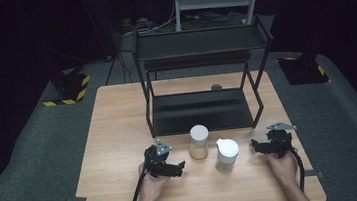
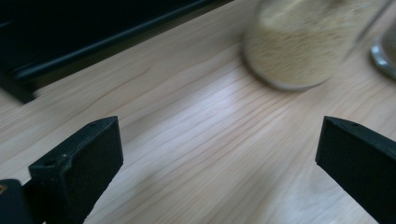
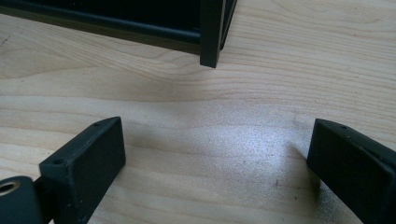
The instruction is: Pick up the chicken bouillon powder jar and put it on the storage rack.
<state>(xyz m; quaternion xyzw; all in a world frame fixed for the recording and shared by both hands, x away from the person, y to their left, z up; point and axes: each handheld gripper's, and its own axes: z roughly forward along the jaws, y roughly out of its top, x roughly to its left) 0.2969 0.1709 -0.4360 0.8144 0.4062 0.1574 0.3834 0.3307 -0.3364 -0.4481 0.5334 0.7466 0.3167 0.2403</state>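
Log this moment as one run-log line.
left gripper: open, empty, beside grain jar | right gripper: open, empty | spouted jar: upright, untouched | rack: shelves bare

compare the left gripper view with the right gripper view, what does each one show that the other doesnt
Left gripper view: a blurred jar of tan granules stands ahead of the open left hand-held gripper, with the edge of a second jar at the far right. Right gripper view: the rack's black leg stands on the table ahead of the open right hand-held gripper. Both: the wooden table and the dark rack base.
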